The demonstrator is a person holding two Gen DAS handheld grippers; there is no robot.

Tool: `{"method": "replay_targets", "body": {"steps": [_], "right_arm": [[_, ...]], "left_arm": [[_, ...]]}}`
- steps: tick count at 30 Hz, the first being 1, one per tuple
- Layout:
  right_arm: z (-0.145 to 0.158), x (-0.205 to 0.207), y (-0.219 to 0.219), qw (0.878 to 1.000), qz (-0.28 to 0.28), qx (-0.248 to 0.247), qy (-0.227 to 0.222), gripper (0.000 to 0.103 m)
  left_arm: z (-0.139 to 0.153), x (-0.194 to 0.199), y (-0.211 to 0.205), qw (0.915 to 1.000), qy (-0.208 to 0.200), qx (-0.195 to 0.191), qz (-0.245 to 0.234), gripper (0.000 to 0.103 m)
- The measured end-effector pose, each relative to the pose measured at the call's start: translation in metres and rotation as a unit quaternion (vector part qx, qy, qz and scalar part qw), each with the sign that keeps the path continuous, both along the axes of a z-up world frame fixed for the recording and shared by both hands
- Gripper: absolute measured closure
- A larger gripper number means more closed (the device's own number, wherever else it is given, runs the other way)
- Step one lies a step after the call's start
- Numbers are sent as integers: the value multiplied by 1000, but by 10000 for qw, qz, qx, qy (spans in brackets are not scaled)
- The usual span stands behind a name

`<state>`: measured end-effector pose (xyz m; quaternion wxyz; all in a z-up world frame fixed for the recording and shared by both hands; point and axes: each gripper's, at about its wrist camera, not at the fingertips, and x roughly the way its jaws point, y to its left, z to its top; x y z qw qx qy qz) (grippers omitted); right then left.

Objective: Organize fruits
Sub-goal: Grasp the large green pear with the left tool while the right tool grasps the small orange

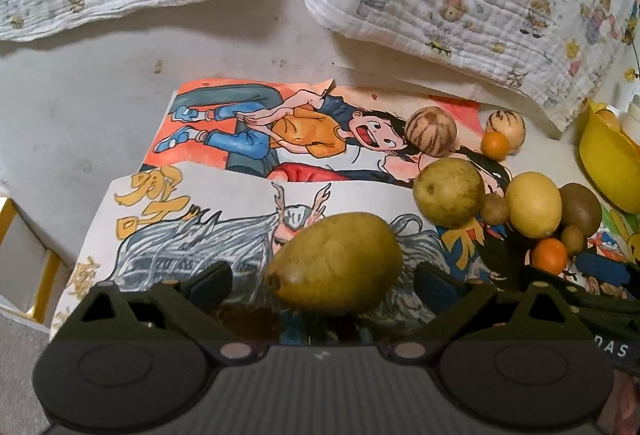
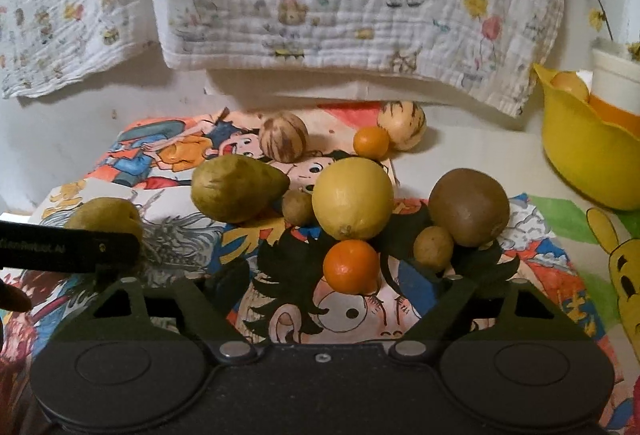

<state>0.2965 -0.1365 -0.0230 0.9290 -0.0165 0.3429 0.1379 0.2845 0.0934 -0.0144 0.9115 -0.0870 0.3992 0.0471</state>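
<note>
Left wrist view: the left gripper (image 1: 324,281) is seen with jaws apart around a green pear (image 1: 336,261), pads not touching it; the lemon (image 1: 534,203) is the landmark.
Second pear (image 1: 448,192): just left of the lemon.
Right wrist view: the right gripper (image 2: 326,285) is seen with jaws spread, nothing pressed; a small orange (image 2: 351,266) lies between them, just below the lemon.
Kiwi (image 2: 469,207): right of the lemon.
Only fully shown here: a yellow bowl (image 2: 580,151), far right of the lemon, with one fruit inside.
</note>
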Motion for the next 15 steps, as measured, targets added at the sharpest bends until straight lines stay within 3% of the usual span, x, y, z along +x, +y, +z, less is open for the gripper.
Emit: {"method": "replay_targets", "body": {"steps": [5, 15], "right_arm": [[-5, 11, 5, 9999, -9, -100, 90, 32], [-12, 12, 11, 9996, 8, -267, 6, 41]], "left_arm": [[-6, 8, -1, 9999, -38, 21, -108, 9], [-13, 11, -11, 9989, -151, 363, -263, 16]]}}
